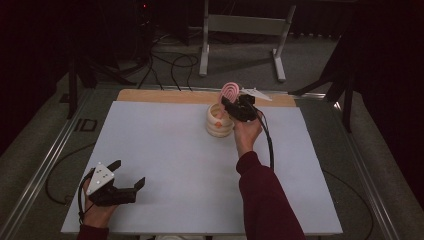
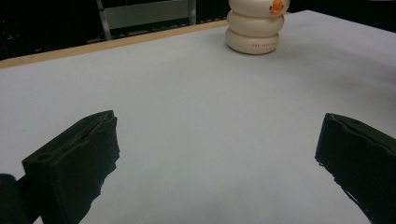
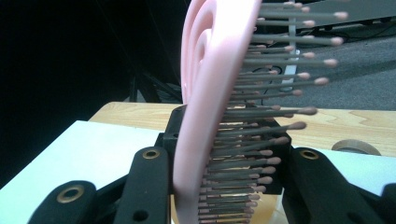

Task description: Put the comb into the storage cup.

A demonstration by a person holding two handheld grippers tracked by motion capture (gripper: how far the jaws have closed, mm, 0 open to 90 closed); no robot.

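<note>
right tool (image 1: 231,106) grips the pink brush (image 1: 230,91) above the far cup (image 1: 219,125); left tool (image 1: 131,175) gapes empty. next: lower brush into the cup.

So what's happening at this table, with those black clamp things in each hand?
A person works with a hand-held gripper in each hand. The right hand-held gripper is shut on a pink hairbrush, holding it head-up just above a cream ribbed holder near the far edge of the white table. The left hand-held gripper sits near the table's front left corner, jaws wide apart with nothing between them.
</note>
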